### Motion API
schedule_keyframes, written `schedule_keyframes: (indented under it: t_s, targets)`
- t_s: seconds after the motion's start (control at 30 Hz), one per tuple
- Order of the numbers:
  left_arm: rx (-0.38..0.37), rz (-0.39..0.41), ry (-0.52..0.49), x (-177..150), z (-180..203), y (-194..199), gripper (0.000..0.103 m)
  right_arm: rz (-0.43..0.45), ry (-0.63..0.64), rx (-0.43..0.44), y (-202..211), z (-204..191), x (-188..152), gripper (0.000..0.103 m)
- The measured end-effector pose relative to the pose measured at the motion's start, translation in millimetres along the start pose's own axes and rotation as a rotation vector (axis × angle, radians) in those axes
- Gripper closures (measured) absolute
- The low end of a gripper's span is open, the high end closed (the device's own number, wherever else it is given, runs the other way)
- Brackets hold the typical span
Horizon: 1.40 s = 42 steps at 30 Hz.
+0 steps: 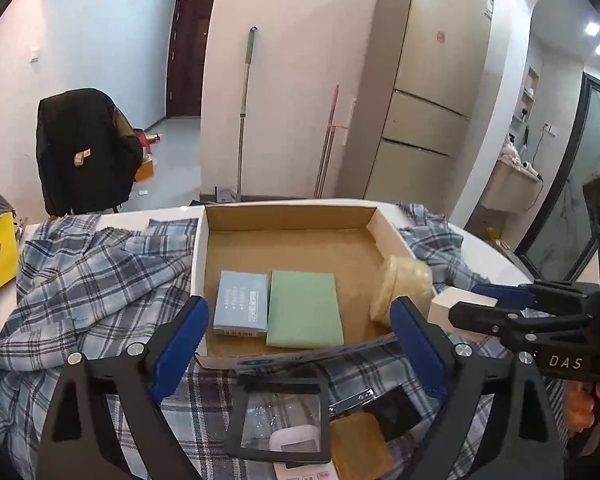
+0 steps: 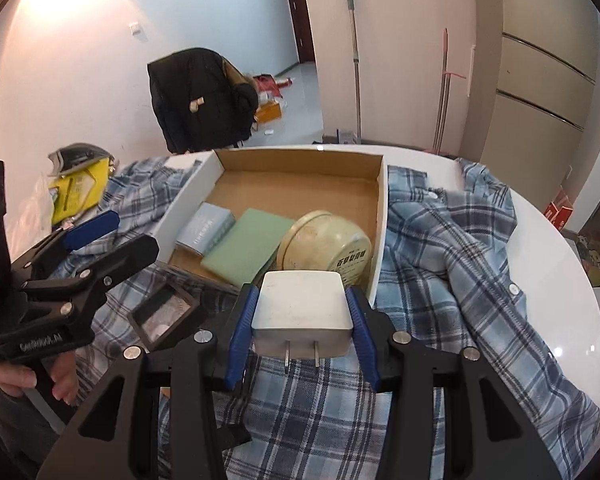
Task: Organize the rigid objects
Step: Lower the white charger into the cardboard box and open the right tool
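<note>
An open cardboard box (image 1: 288, 216) (image 2: 300, 164) lies on a plaid cloth. In it are a light blue box (image 1: 242, 304) (image 2: 206, 228), a green flat box (image 1: 304, 308) (image 2: 248, 248) and a cream round tin (image 1: 404, 280) (image 2: 328, 244) on its side. My right gripper (image 2: 302, 316) is shut on a white plug adapter (image 2: 302, 312) (image 1: 456, 306), held just in front of the box's near right corner. My left gripper (image 1: 296, 344) is open and empty over the box's near edge; it also shows in the right wrist view (image 2: 112, 232).
A black-framed magnifier (image 1: 280, 420) (image 2: 166, 316), a brown flat item (image 1: 360, 448) and a white item (image 1: 296, 440) lie on the plaid cloth (image 1: 92, 280) (image 2: 452, 248) in front of the box. A yellow package (image 2: 76, 192) lies at the left. The white table (image 2: 560, 272) has a rounded edge.
</note>
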<state>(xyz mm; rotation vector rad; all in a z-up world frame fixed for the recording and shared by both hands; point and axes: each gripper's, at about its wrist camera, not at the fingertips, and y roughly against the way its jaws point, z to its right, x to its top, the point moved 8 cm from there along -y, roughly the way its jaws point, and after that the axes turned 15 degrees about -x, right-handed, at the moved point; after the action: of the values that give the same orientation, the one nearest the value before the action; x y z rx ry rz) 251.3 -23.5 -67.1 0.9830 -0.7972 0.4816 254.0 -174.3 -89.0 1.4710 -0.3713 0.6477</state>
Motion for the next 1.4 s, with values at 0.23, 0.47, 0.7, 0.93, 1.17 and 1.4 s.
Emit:
schedule_keyframes:
  t_s: [0.23, 0.47, 0.7, 0.93, 1.17, 1.4]
  targets:
    - [-0.001, -0.061, 0.033, -15.9, -17.1, -18.7, 0.010, -0.030, -0.014, -0.039, -25.1, 5.8, 1.5, 0.059]
    - [0.037, -0.051, -0.010, -16.7, -14.0, -15.4, 0.010, -0.070, -0.035, -0.052, -53.9, 10.4, 12.4, 0.059]
    - [0.112, -0.040, -0.067, -18.0, -11.2, -11.3, 0.010, -0.072, -0.014, -0.078, -78.6, -0.8, 20.0, 0.059]
    - [0.115, -0.036, -0.108, -15.5, -4.2, -9.1, 0.010, -0.069, 0.032, -0.102, -85.5, -3.7, 14.9, 0.043]
    - [0.176, 0.030, -0.160, -1.6, 4.2, 18.7, 0.010, 0.040, 0.086, -0.132, -40.1, -1.8, 20.0, 0.037]
    - [0.181, 0.061, -0.141, 4.7, 12.2, 58.6, 0.010, 0.164, -0.016, -0.079, 29.7, 15.1, 27.5, 0.035]
